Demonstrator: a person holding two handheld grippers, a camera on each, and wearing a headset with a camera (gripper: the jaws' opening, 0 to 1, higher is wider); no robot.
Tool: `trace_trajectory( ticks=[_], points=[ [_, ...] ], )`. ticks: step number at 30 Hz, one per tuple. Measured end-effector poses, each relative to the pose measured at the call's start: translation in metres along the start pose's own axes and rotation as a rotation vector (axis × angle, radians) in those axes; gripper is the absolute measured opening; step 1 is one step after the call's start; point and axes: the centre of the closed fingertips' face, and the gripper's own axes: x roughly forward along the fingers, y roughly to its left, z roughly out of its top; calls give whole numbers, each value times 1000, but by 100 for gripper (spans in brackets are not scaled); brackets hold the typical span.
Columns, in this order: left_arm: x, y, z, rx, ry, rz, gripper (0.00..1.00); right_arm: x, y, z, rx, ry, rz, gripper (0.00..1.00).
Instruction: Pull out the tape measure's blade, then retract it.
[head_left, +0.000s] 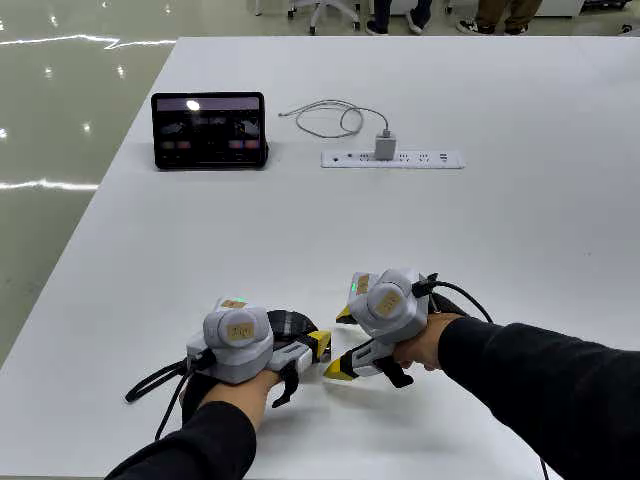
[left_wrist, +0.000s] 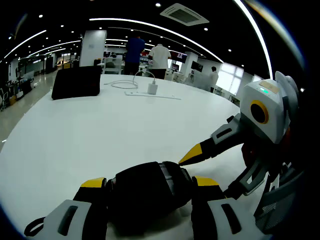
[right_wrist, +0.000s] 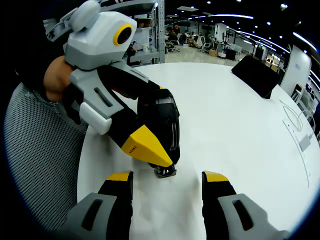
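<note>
Tape measure (left_wrist: 145, 200), one, black, clamped in left tongs (left_wrist: 150, 181), right tongs (right_wrist: 167, 176) spread apart

Head view: left gripper (head_left: 300, 342) at 7 o'clock, pointing to 3 o'clock, jaws clamped on the tape measure (head_left: 289, 323). Right gripper (head_left: 340, 342) at 5 o'clock, pointing to 8 o'clock, jaws spread. Dark-sleeved forearms enter from 7 and 4 o'clock.

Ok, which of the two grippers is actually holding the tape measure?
The left gripper: its jaws are clamped on either side of the black tape measure. The right gripper has its jaws standing apart just in front of it, gripping nothing.
</note>
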Motion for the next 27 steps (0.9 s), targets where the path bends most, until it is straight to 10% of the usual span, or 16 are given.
trace_trajectory(
  ticks=[10,17,23,27],
  points=[
    [0,-3,-3,43,58,-30,66,-9,-3,3,118,-29,-34,70],
    [-4,-6,2,54,57,-67,92,-16,-5,4,172,-71,-46,81],
    [-10,6,22,129,-11,-73,100,-19,-10,6,233,-120,-75,100],
    [-16,12,18,149,47,-100,100,-21,-9,4,229,-119,-83,100]
  ],
)
